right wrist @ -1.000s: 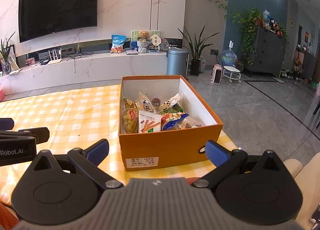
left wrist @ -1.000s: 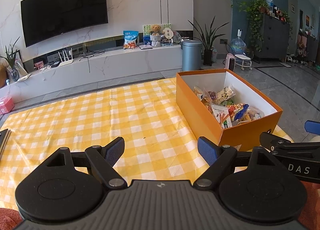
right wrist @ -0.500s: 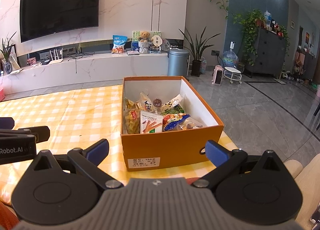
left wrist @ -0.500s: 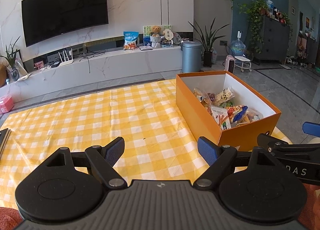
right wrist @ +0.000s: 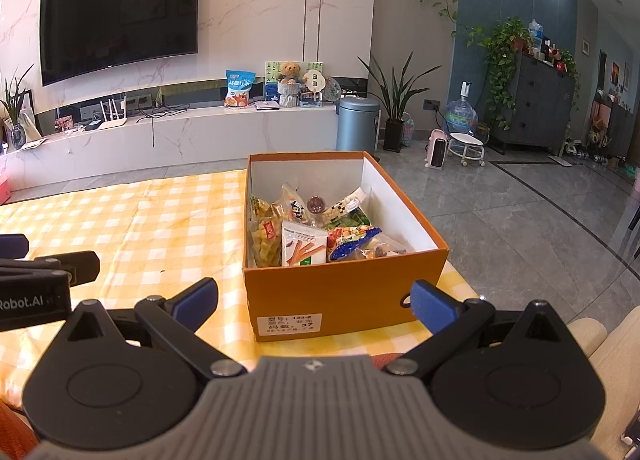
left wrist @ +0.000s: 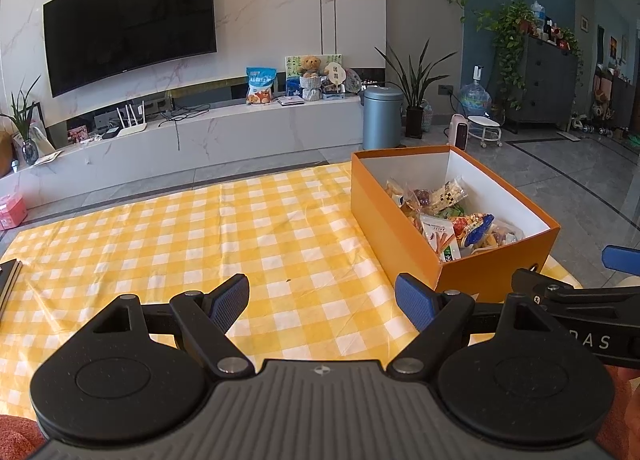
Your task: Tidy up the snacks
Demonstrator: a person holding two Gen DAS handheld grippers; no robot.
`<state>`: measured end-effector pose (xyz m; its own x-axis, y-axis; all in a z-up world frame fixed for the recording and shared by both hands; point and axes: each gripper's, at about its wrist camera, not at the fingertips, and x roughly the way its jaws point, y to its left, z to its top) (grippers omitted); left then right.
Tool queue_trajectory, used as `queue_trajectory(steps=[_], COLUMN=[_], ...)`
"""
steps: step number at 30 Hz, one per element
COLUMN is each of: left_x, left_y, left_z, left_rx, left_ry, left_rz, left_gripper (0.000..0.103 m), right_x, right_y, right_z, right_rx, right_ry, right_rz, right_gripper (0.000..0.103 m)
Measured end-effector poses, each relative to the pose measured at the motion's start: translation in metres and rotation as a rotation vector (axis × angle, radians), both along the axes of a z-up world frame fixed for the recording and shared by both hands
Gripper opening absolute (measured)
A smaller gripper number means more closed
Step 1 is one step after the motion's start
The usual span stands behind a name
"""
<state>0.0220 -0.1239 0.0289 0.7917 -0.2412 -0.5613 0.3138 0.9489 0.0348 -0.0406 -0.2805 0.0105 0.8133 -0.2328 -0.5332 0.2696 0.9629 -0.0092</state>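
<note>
An orange box with white inner walls stands on the yellow checked tablecloth and holds several snack packets. It also shows at the right in the left wrist view, with the snacks inside. My right gripper is open and empty, held just before the box's near wall. My left gripper is open and empty over the cloth, to the left of the box. No loose snack shows on the cloth.
A dark flat object lies at the table's left edge. Behind the table are a low white TV cabinet, a grey bin and potted plants. Grey tiled floor lies right of the table.
Both grippers drifted back slightly, so the box appears a little farther off. Both jaws stay open and nothing was picked up.
</note>
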Motion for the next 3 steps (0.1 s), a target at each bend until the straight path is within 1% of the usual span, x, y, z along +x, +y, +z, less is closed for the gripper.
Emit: queue_trajectory(steps=[3], left_x=[-0.0004], left_y=[0.0002], left_z=[0.0006], left_rx=[0.001], left_ry=[-0.004], left_rz=[0.000], left_gripper=[0.097], right_x=[0.0001], right_y=[0.0002], right_z=[-0.0001], right_rx=[0.001], right_ry=[0.001], right_rz=[0.000], right_gripper=[0.100])
